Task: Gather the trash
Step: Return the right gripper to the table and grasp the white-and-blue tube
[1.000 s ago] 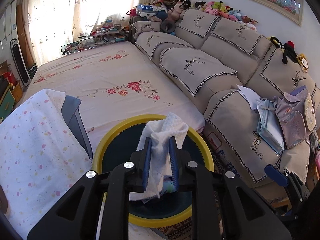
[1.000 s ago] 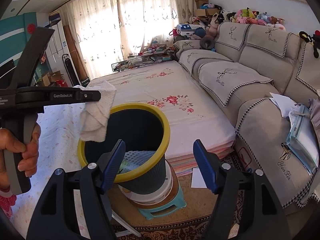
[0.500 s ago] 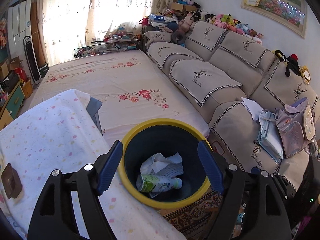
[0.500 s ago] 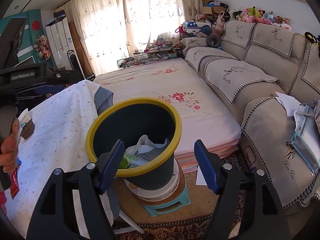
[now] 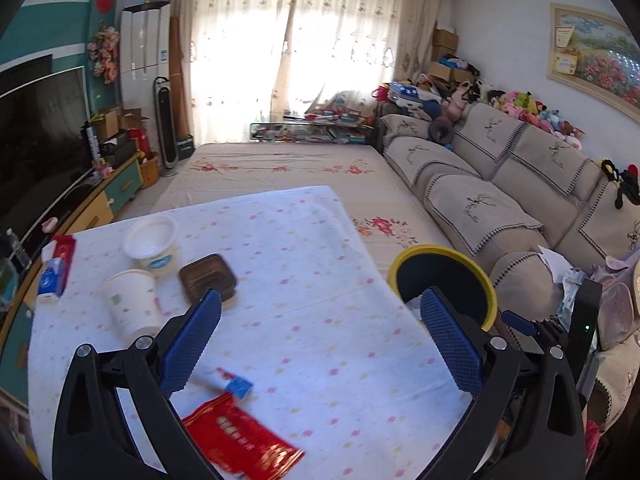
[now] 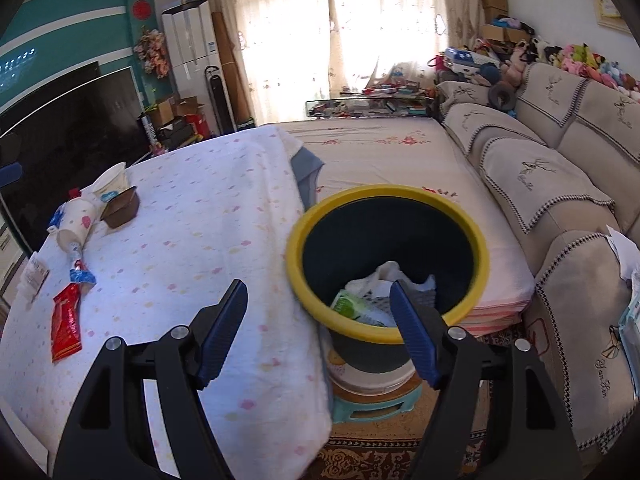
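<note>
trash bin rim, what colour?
Yellow rim on a dark blue-grey trash bin; it shows best in the right wrist view.

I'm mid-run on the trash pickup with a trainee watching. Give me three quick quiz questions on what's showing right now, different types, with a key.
1. True or false: the left gripper holds a tissue between its fingers.
2. Which lies nearest the left gripper: A the red wrapper, B the paper cup, C the white tub?
3. Fill in: the bin has a ____ rim.

Key: 1 false, nothing is between its opening fingers; 2 A; 3 yellow.
</note>
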{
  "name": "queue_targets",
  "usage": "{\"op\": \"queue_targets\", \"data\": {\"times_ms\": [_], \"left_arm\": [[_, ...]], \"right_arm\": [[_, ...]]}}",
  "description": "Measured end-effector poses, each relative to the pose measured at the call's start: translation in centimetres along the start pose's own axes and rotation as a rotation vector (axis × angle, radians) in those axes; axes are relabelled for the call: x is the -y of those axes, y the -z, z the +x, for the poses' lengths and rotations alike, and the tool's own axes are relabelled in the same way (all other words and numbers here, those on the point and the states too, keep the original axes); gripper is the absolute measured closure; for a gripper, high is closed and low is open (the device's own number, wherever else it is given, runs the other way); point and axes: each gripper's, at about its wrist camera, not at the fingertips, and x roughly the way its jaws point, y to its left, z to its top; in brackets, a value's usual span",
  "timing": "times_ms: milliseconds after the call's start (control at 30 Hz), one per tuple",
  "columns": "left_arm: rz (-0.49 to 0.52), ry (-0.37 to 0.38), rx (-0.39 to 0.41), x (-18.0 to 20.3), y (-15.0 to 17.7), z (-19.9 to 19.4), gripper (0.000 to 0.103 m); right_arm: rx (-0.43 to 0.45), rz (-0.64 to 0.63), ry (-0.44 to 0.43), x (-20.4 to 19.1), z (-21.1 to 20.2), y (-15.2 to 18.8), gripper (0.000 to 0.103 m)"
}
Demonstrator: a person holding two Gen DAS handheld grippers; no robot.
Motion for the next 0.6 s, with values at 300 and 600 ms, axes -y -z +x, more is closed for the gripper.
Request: {"op": "queue_targets", "data": {"times_ms": [300,600], "left_arm": [[-0.15,-0.205,0.058,-10.7,5.1,-7.7,0.005],[-0.243,-0.254,0.073,-15.8,8.1,-10.8,0.005]], "right_arm": [[-0.057,-0.251,-0.258,-14.0,1.6,-0.8,0.033],[-0.142,-0.42,-0.377,-23.8,5.6,-2.2,0.033]]}}
